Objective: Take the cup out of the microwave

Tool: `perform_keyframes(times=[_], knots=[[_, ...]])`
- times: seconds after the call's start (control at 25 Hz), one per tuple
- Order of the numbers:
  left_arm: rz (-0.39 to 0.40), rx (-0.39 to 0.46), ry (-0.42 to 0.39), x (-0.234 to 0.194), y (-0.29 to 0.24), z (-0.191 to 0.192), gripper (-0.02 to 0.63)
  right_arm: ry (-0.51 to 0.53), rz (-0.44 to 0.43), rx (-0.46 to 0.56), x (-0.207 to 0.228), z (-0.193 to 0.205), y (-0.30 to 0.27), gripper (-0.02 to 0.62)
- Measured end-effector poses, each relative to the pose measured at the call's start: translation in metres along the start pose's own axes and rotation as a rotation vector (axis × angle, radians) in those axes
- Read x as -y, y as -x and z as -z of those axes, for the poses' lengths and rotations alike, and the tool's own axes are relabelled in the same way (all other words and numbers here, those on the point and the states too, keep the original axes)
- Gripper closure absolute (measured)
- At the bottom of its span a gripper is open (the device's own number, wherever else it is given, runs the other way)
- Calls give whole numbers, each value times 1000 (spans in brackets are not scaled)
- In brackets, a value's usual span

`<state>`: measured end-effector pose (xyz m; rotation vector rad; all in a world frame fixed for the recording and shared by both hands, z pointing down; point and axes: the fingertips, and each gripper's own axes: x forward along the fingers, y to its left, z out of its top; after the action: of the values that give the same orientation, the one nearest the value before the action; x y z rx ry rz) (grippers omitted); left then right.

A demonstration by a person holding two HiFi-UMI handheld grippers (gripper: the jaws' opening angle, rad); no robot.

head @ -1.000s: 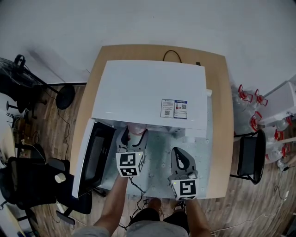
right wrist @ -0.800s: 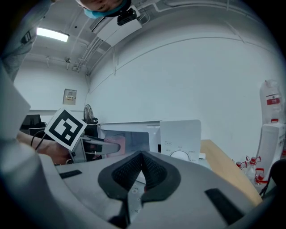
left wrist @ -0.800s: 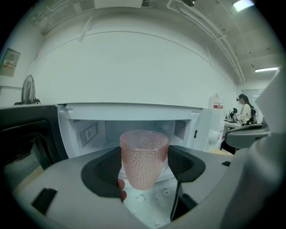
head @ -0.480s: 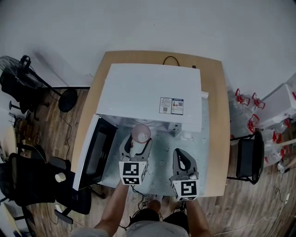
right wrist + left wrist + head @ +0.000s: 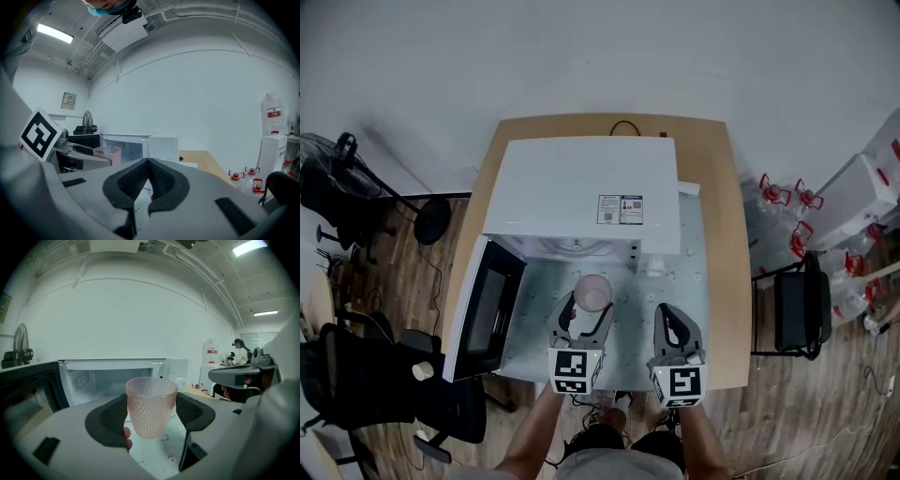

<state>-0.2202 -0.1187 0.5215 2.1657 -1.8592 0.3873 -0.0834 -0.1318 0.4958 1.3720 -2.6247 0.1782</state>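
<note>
Surface (image 5: 727,281) and open microwave (image 5: 581,187) are seen from above; the cup (image 5: 592,292) is held in front of the opening, clamped at its sides by the left claw (image 5: 586,314), while the right claw (image 5: 148,180) is pressed shut on nothing. Removal is judged nearly done: a level set-down on the surface and a release are called for next. The cup is carried upright, long axis vertical, mouth upward.
</note>
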Motion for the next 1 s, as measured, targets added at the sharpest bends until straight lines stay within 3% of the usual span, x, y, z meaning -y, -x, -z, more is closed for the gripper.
perform_keyframes(times=[1.0], knots=[[267,-4,-75,174,-7,10,265,-46,227,-26,110,33,117,577]])
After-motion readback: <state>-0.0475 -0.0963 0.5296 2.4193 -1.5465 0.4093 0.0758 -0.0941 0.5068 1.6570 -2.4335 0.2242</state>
